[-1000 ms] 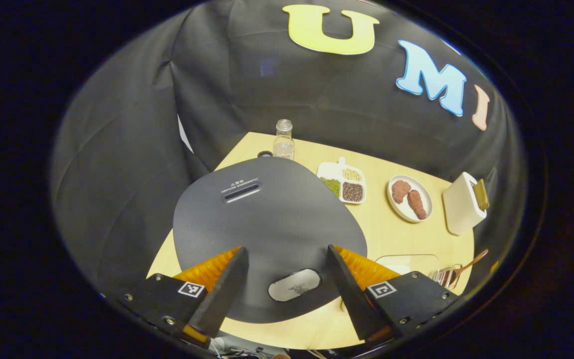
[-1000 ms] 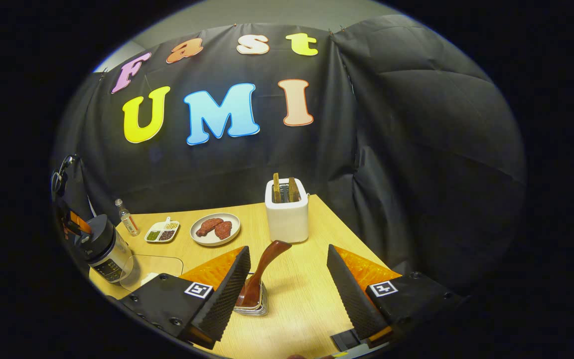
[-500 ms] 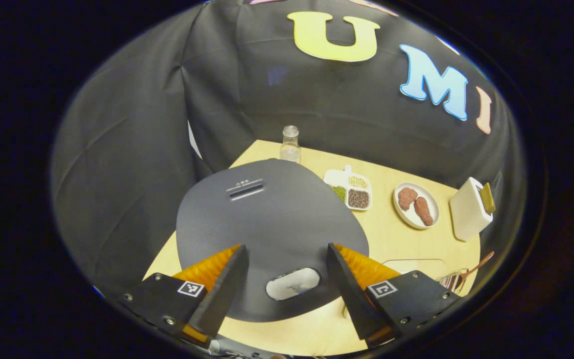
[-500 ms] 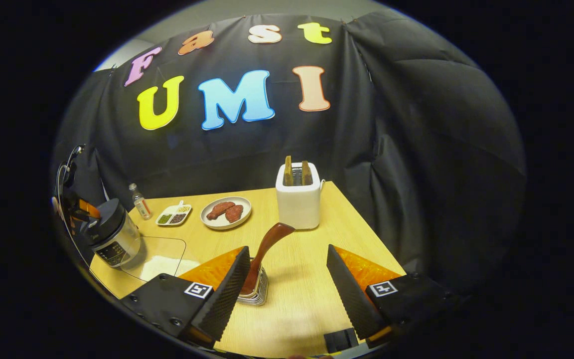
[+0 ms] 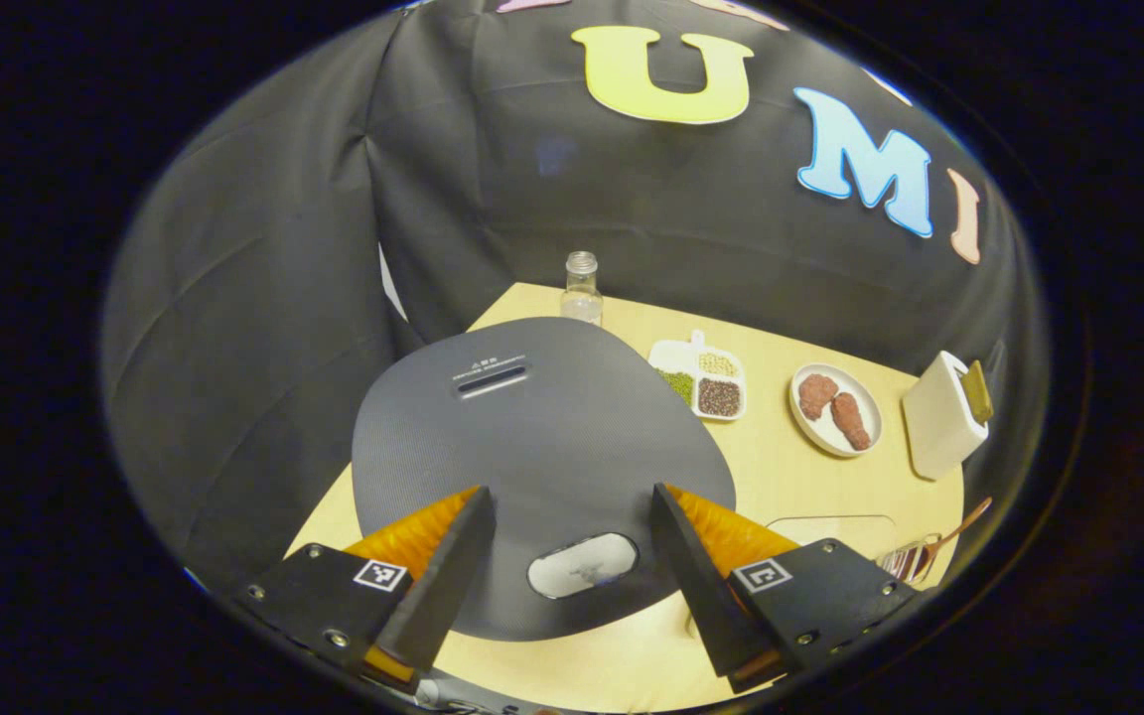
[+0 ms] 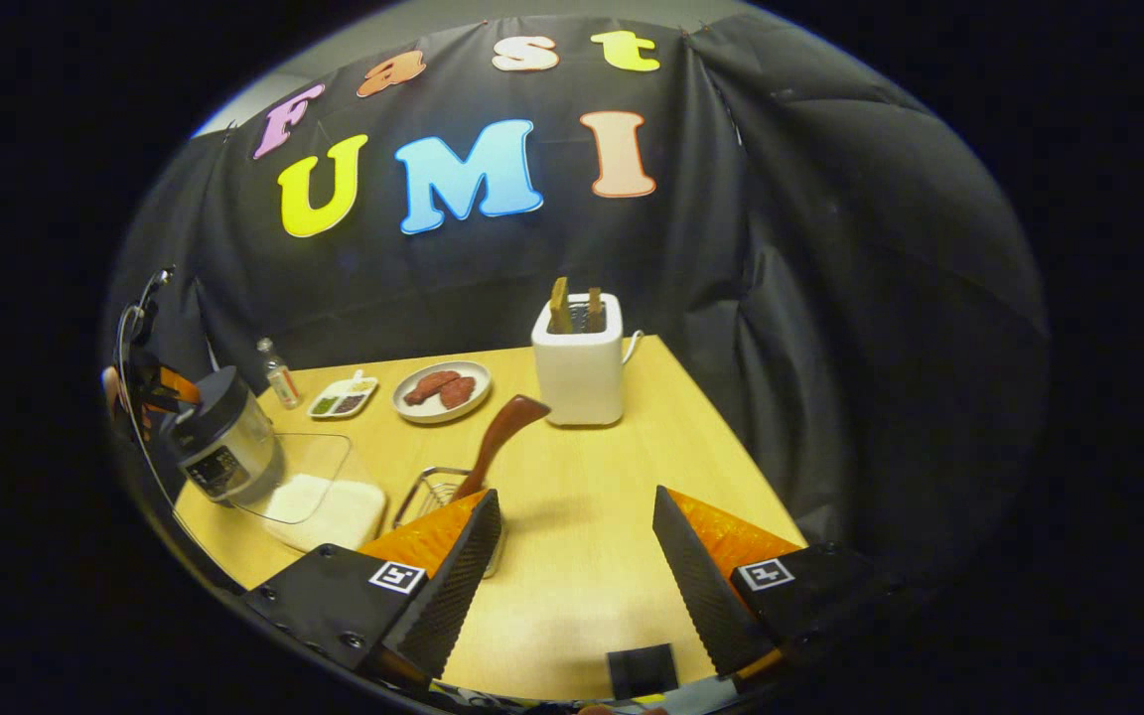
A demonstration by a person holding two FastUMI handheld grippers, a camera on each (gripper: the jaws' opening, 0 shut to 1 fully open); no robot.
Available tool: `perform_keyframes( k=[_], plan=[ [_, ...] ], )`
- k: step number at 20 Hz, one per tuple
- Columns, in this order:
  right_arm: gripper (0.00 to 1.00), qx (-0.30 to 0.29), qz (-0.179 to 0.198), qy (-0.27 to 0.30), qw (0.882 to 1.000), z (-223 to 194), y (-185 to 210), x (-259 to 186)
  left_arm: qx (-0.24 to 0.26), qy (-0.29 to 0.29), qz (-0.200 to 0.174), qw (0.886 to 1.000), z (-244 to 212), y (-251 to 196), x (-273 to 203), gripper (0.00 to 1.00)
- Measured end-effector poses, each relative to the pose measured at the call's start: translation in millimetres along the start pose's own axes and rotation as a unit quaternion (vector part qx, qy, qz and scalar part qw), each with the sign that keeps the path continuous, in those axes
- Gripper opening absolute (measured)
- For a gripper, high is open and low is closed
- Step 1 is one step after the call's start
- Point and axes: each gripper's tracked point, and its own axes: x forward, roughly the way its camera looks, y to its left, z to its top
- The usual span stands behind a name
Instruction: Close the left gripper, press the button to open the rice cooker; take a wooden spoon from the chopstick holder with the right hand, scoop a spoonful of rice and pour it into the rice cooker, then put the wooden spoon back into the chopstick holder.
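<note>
- Nearest, my left gripper (image 5: 572,556) hangs over the rice cooker (image 5: 532,447) with its jaws spread wide and nothing between them; the pale button (image 5: 582,564) sits on the lid's near edge, framed by the two fingers.
- Compared with a second ago, that view has barely shifted: the jaws have not come together and the lid is still down, so I judge the first step, closing up and pressing, not yet begun.
- Nearest in the right gripper view, my right gripper (image 6: 572,556) is also spread and empty above the bare table (image 6: 592,556).
- Just beyond its left finger, the wire holder (image 6: 433,492) carries the wooden spoon (image 6: 498,437), handle leaning up and to the right; a second ago the spoon stood between my fingers, now it lies left of them and farther off, so this hand has drawn back from it.
- Further left stands a clear container of rice (image 6: 319,501), beside the cooker.
- Farthest off are a plate (image 6: 443,390), a divided dish (image 6: 342,399), a small bottle (image 6: 280,372) and a toaster (image 6: 580,372).
</note>
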Motion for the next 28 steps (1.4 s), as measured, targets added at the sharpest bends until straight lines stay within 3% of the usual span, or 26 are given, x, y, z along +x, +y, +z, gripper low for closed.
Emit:
perform_keyframes(
  k=[3,6,9,11,16,20,24,26,28],
  plan=[
    [0.98,0.035,-0.036,-0.011,0.999,22.8,-11.6,-7.1,0.017,-0.001,-0.005,1.0,2.0,-0.1,0.3,1.0],
    [0.98,0.063,-0.047,-0.034,0.996,52.8,-6.1,-17.9,0.016,-0.002,-0.001,1.0,-2.2,-2.8,-9.3,1.0],
    [0.98,0.049,-0.047,-0.054,0.996,69.5,3.7,-35.3,0.022,-0.013,-0.038,0.999,-11.8,-25.4,-44.9,0.99],
    [0.98,0.039,-0.043,-0.068,0.996,80.2,14.6,-46.5,0.042,-0.059,-0.062,0.995,-2.2,-40.2,-78.9,0.99],
    [0.98,0.042,-0.004,-0.104,0.994,114.3,60.2,-68.8,0.075,-0.183,-0.099,0.975,19.4,-65.0,-208.9,0.99],
    [0.98,0.037,0.028,-0.164,0.985,160.4,95.6,-86.8,0.05,-0.248,-0.116,0.961,36.7,-60.9,-295.0,0.99],
    [0.98,0.017,0.053,-0.195,0.979,185.6,125.6,-107.8,0.011,-0.316,-0.131,0.94,49.6,-36.0,-347.6,0.99],
    [0.98,-0.009,0.037,-0.196,0.98,187.0,124.1,-113.2,0.006,-0.347,-0.122,0.93,56.2,-17.0,-360.7,0.98],
    [0.98,-0.02,0.028,-0.189,0.981,184.2,125.8,-116.1,0.002,-0.349,-0.12,0.929,53.2,-5.2,-363.9,0.98]
  ],
)
